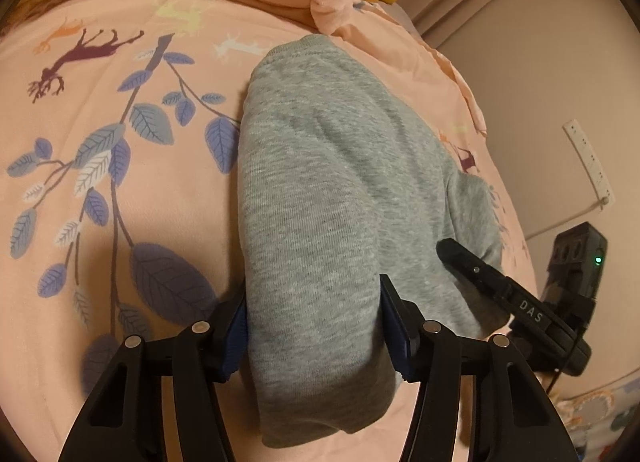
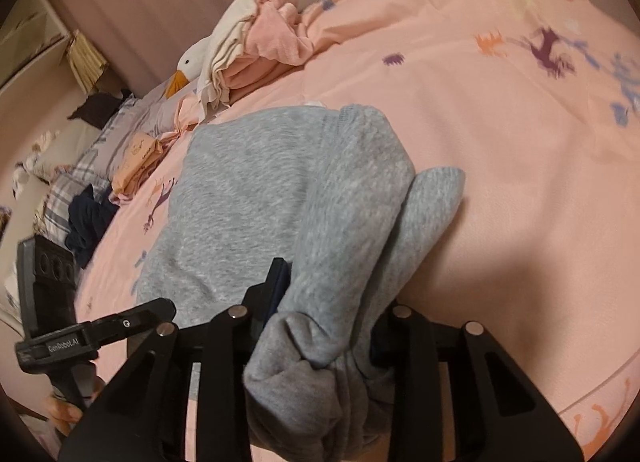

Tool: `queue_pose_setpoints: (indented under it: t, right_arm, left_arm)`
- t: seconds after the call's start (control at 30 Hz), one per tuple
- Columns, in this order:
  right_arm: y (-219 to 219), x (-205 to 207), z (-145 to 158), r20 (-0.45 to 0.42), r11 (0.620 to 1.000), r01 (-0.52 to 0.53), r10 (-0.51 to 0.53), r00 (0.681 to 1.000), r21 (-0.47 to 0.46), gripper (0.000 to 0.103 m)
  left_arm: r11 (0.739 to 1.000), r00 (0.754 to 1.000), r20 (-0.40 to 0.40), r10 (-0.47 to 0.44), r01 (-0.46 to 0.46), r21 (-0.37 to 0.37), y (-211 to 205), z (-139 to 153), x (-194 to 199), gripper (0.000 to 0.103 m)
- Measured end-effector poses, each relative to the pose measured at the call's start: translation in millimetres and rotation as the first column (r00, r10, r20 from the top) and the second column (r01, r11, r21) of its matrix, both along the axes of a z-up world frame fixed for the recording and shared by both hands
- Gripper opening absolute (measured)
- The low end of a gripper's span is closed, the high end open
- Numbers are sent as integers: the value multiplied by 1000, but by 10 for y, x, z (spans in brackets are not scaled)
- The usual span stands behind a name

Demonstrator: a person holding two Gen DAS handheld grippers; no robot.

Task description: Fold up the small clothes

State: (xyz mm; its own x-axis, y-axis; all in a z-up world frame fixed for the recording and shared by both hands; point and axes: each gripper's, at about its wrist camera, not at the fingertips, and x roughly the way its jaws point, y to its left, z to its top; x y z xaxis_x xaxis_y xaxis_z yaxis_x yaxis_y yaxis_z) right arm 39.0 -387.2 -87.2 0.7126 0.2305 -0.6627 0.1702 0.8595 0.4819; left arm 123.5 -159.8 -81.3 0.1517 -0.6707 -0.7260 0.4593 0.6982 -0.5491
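Grey sweatshirt (image 1: 332, 190) spread on pink printed duvet (image 1: 120, 166), partly folded, near edge lifted. Left claw (image 1: 314, 326) clamped across a thick fold of grey fabric, blue pads pressed on both sides. Right claw (image 2: 324, 314) clamped on a bunched grey sleeve, cuff drooping below the fingers. Heap of cream and pink clothes (image 2: 260, 50) farther up the bed, beside a white goose plush (image 2: 192, 60) with orange beak. Striped pillow (image 2: 92, 166) at the bed's edge.
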Motion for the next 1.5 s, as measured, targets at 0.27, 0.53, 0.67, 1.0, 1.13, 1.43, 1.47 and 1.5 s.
queue_pose_setpoints:
  t: [0.27,0.53,0.67,1.0,1.13,1.43,1.47,1.5]
  right_arm:
    - [187,-26,177,57,992,-15,22,998,-124,29]
    - [386,-83,332,131,978,-55,82,988,-199,28]
    - [479,-119,405,174,973,-76,115,978,-217,28]
    - [683,-176,548,257,965,-111,172,951,-236,27]
    - [737,-162,595,274,966,-118,180,945,-229,27]
    - [946,-79,684,313,960,-154,224,923,-232,27]
    - [971,-64,690,317,960,-158,228,921,-231,27]
    - [1007,-40,700,323,960,-165,234,917,-228,27]
  left_arm:
    - [1000,999,46,-3,3,3,-43,87,-51,54]
    - [1000,995,95,-17,18,-15,37,189,-125,54]
    - [1000,994,109,-14,16,-21,101,226,-138,54]
    - [1000,990,142,3,1,-30,164,355,-120,54]
    - [999,988,153,15,-10,-33,231,405,-134,54]
    - [998,982,181,57,-52,-35,439,495,-88,54]
    - [998,981,185,64,-59,-36,475,504,-84,54]
    - [997,980,188,71,-65,-36,501,513,-81,54]
